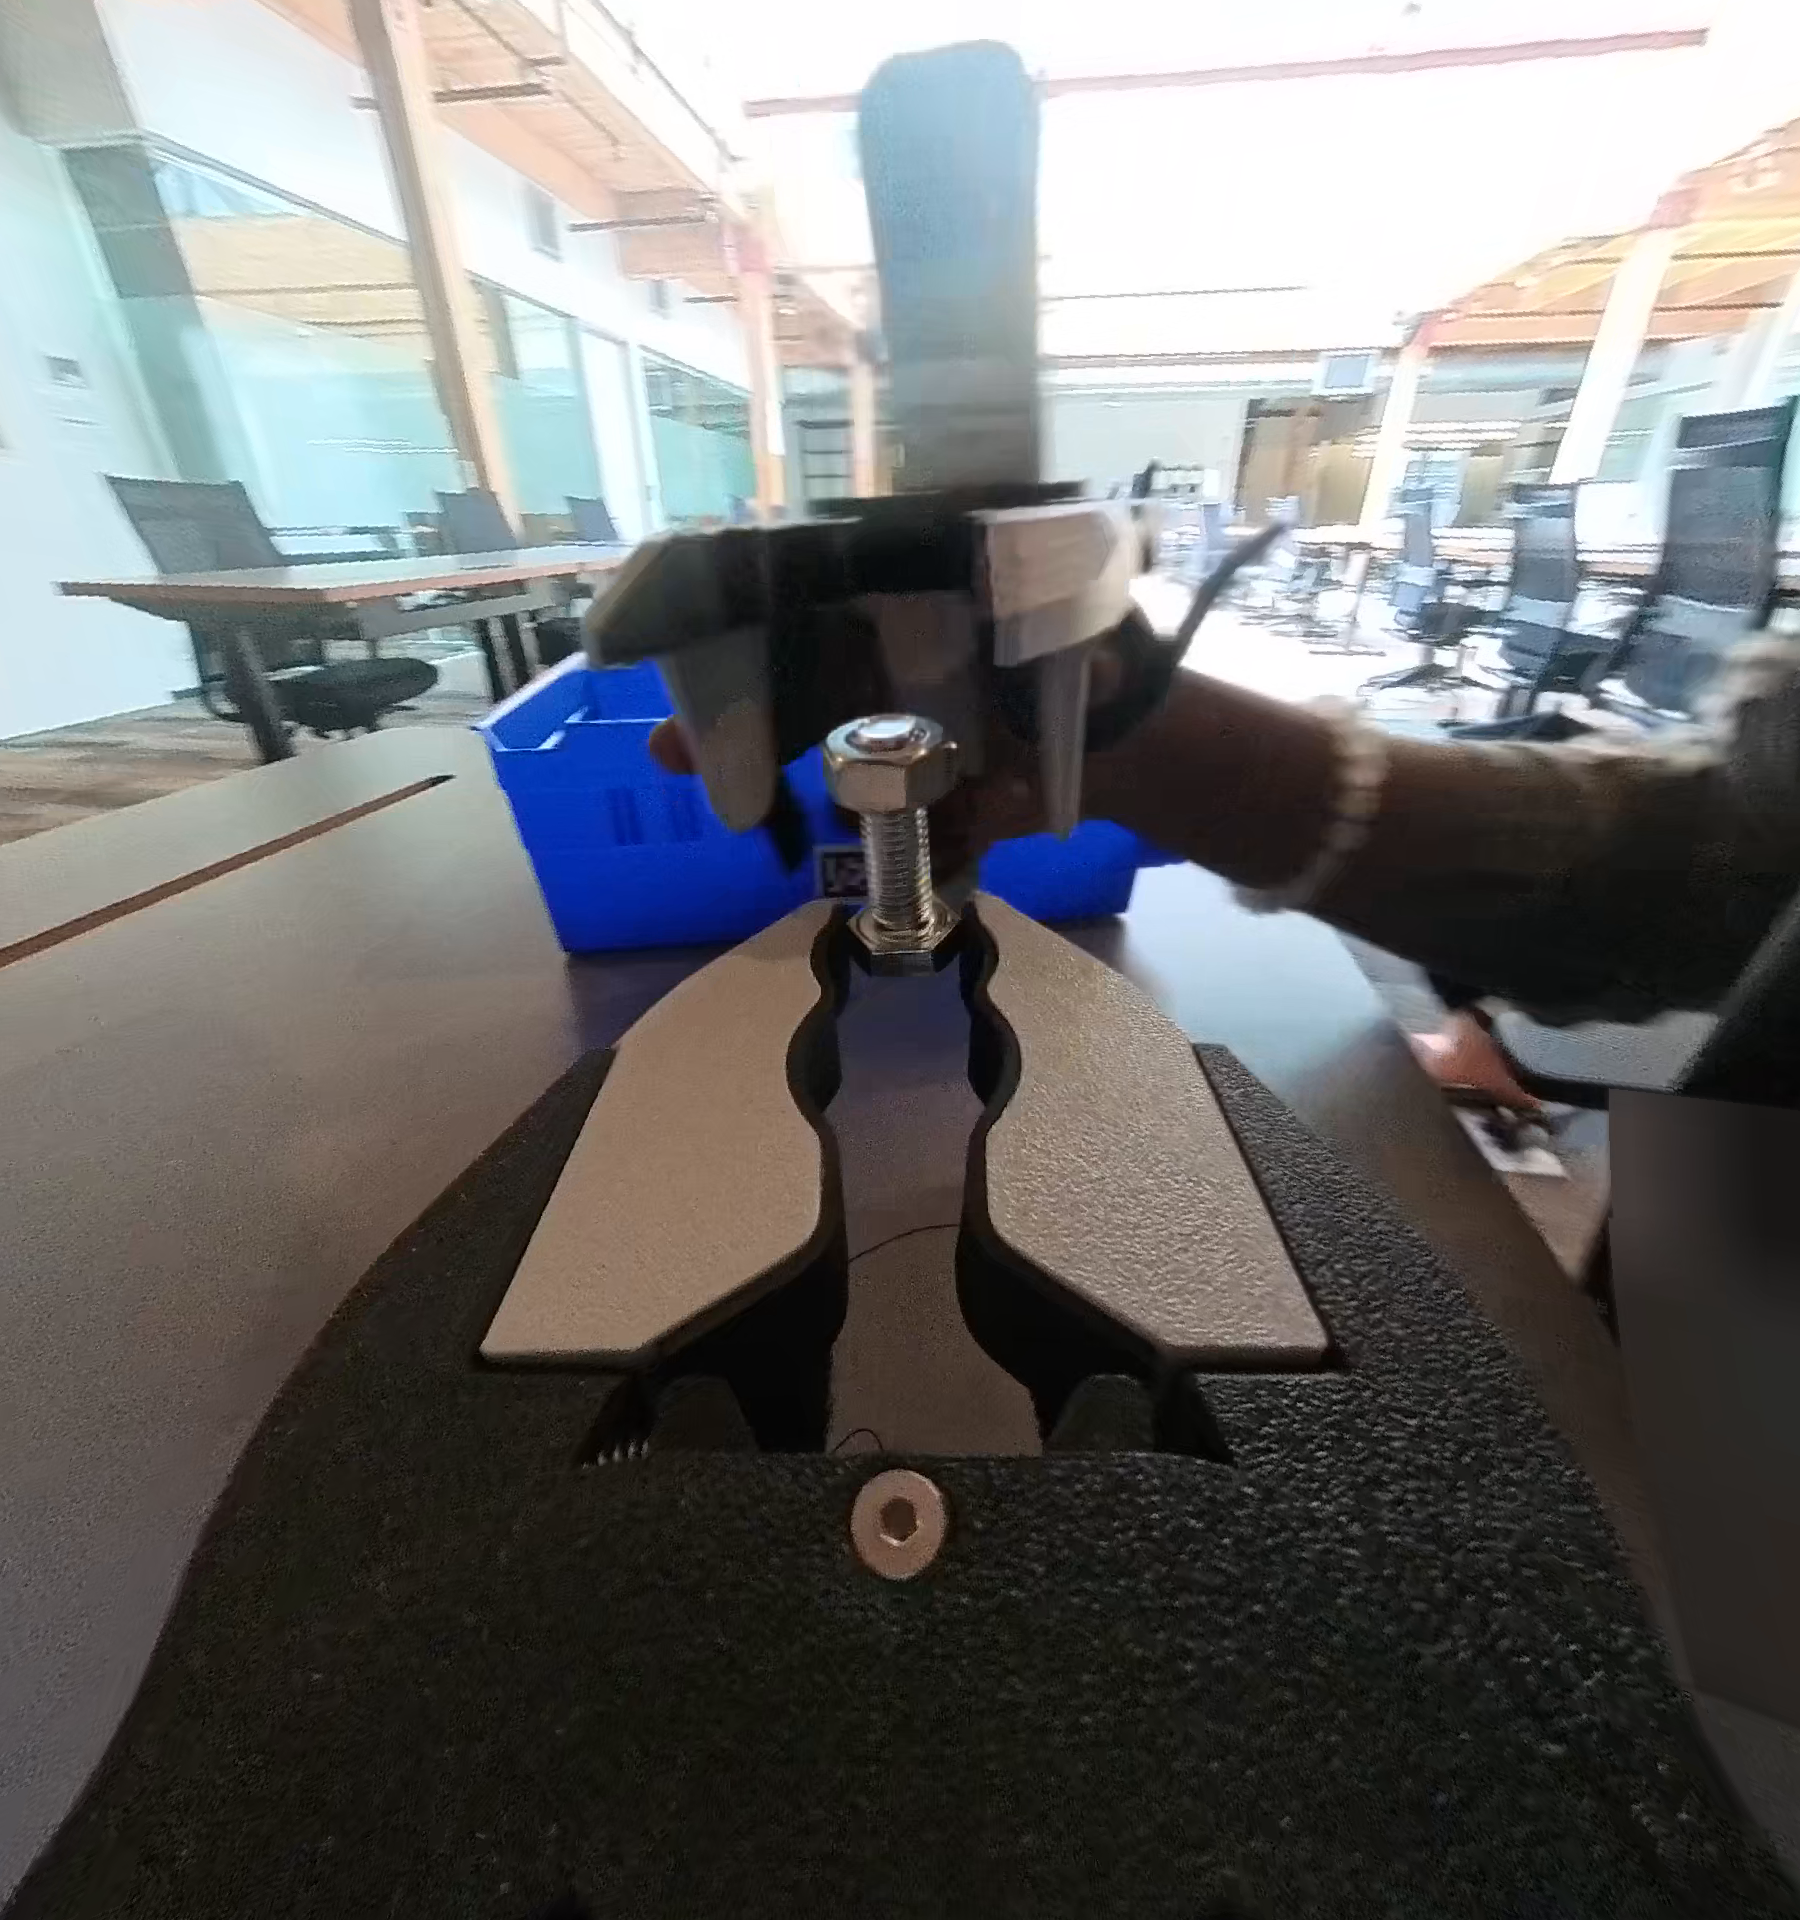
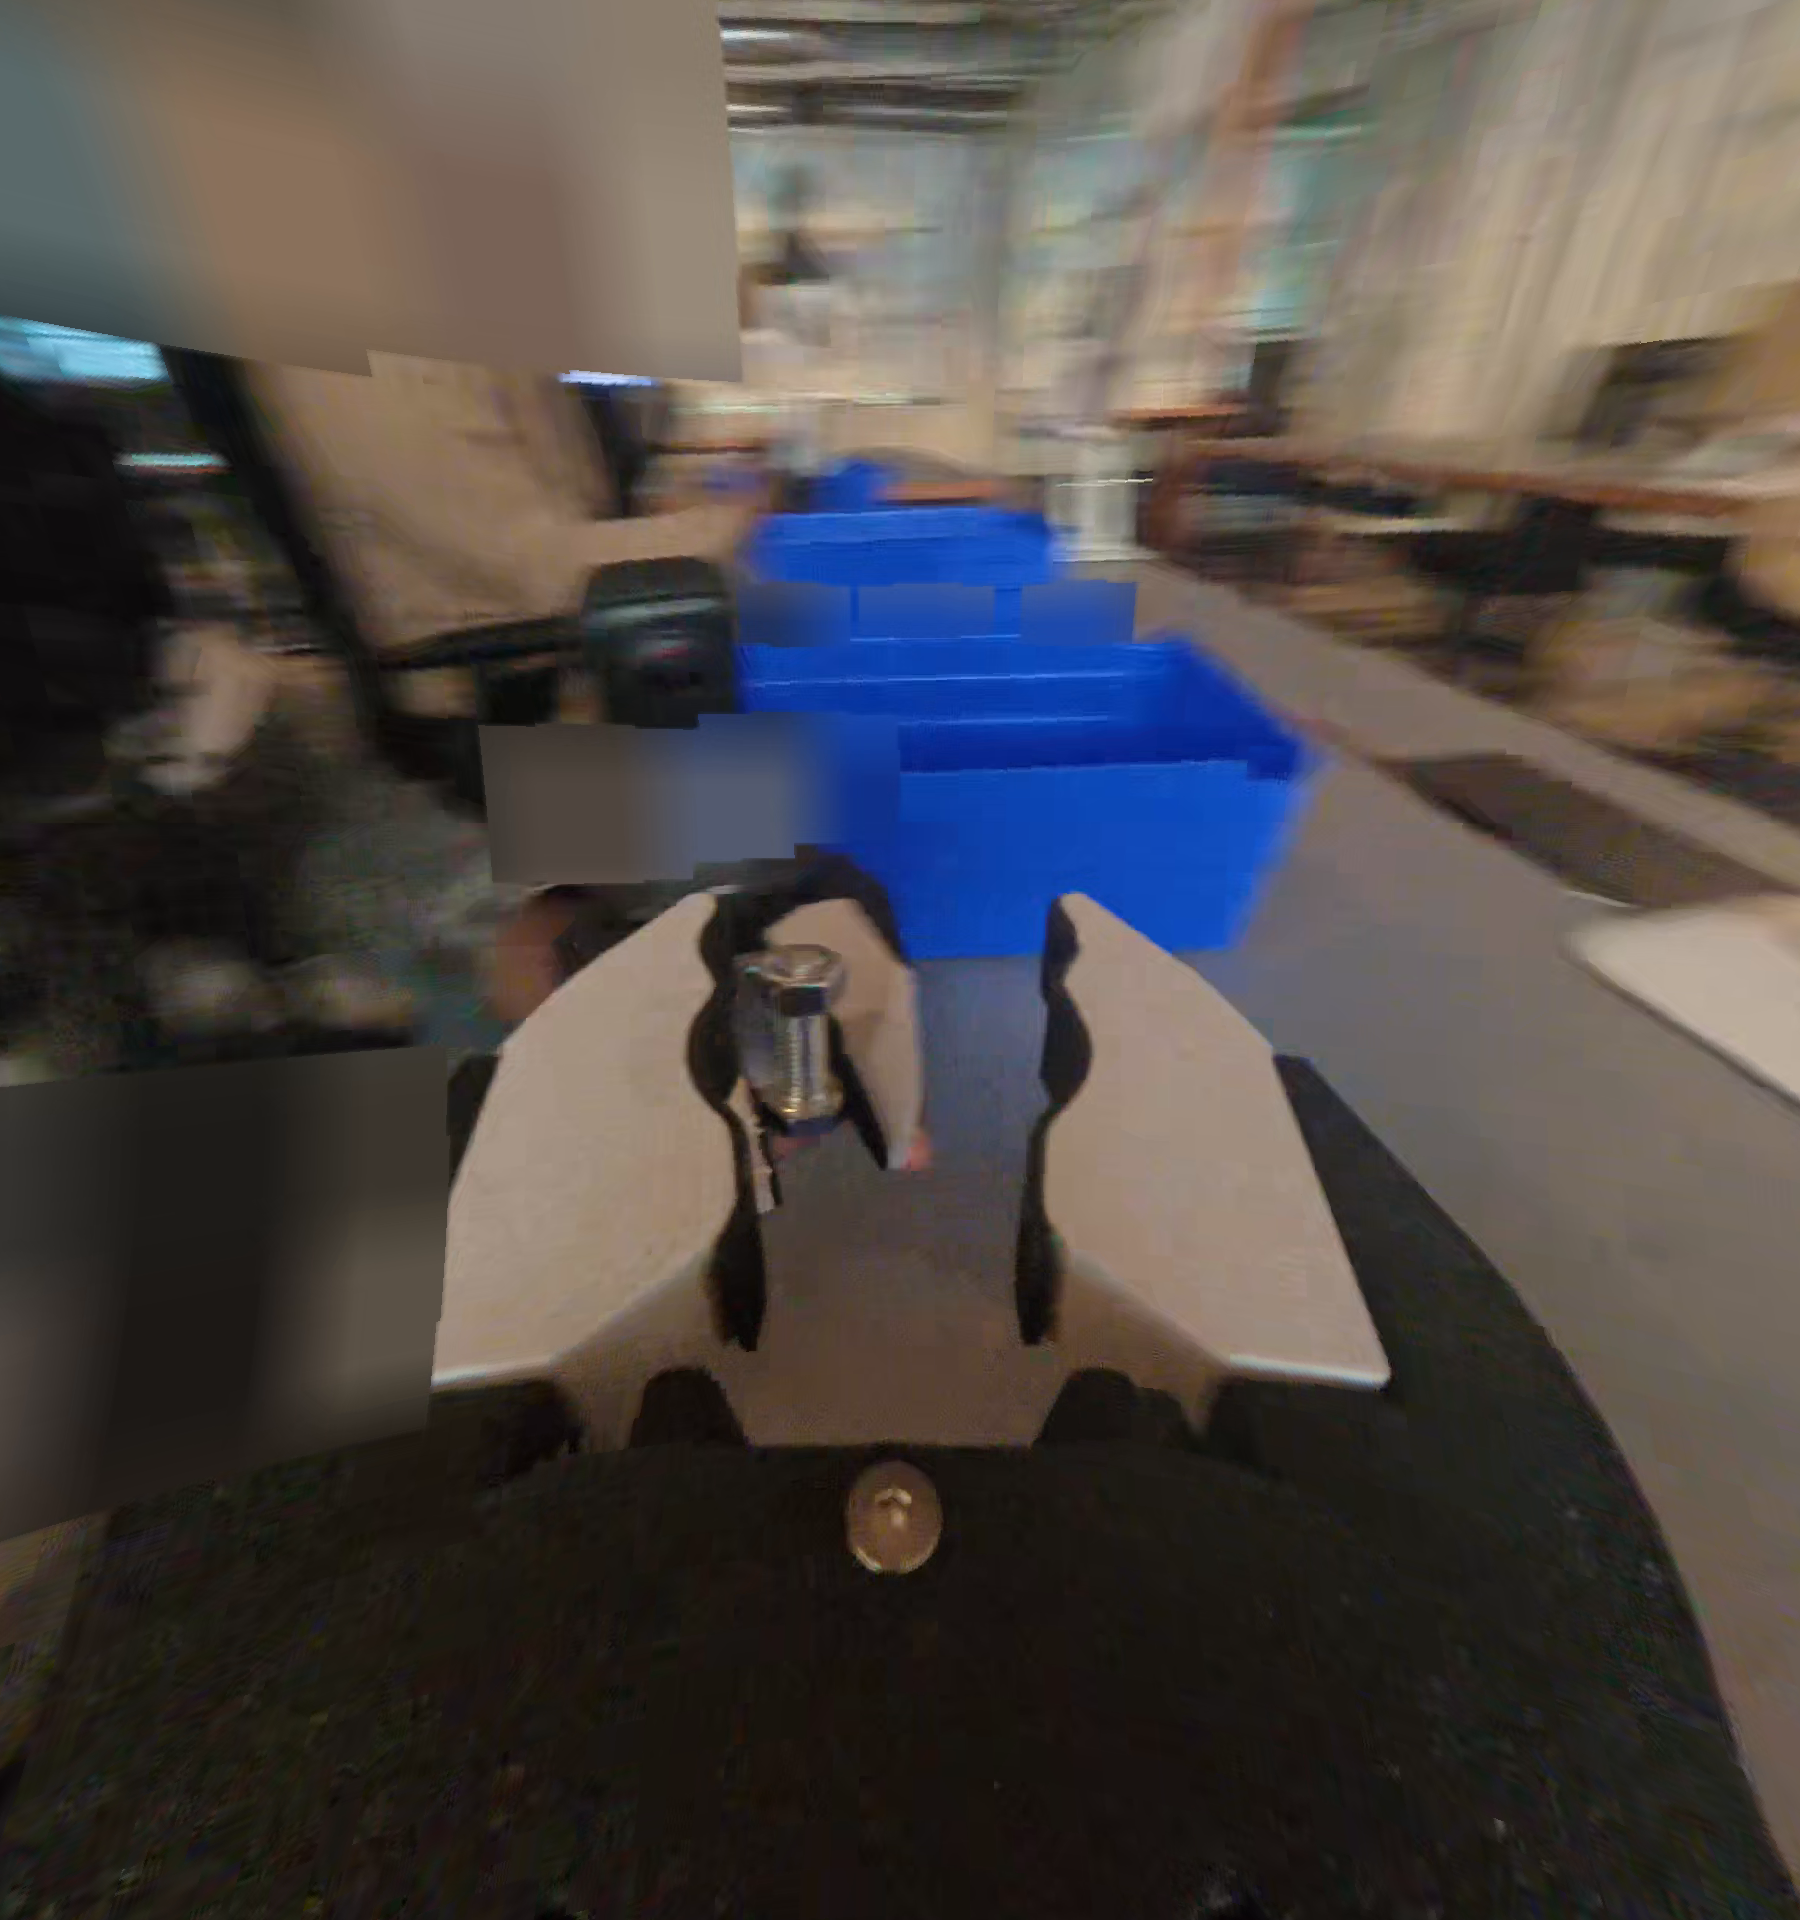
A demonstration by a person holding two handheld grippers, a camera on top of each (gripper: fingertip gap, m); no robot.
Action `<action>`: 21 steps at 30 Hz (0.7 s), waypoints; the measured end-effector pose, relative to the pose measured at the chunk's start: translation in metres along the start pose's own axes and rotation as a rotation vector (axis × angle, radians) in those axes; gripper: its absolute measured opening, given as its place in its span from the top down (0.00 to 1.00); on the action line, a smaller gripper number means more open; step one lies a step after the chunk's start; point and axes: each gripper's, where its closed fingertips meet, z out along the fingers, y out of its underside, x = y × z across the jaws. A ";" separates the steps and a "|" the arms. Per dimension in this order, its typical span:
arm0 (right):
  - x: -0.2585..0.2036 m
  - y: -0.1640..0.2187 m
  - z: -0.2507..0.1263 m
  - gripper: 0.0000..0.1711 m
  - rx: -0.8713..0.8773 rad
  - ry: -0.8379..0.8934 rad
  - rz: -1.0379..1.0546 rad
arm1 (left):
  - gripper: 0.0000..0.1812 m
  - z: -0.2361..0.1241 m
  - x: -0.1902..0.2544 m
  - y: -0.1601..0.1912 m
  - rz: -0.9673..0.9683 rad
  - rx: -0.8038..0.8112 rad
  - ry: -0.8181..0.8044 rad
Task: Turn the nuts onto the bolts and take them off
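The left gripper has its fingers closed on a nut low on an upright bolt, apparently bracing it so it can be turned. The right gripper, fingers spread, hovers around the bolt's hex head, gripping nothing. A blue bin stands on the dark counter just behind, likely for loose parts.

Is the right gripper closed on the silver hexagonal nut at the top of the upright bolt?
No, the right gripper is open, its fingers apart on either side of the silver nut.
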 end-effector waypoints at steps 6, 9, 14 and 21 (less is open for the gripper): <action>-0.001 0.010 -0.014 0.68 -0.062 0.633 -0.009 | 0.89 0.000 -0.011 0.002 0.043 -0.020 -0.112; -0.004 0.017 -0.007 0.72 -0.145 0.743 -0.094 | 0.89 0.001 -0.009 0.003 0.063 -0.031 -0.113; 0.000 0.022 -0.002 0.89 -0.185 0.772 -0.127 | 0.89 0.001 -0.008 0.004 0.067 -0.038 -0.113; -0.012 0.022 -0.001 0.89 -0.136 0.494 -0.159 | 0.89 0.001 -0.002 0.003 0.048 -0.030 -0.055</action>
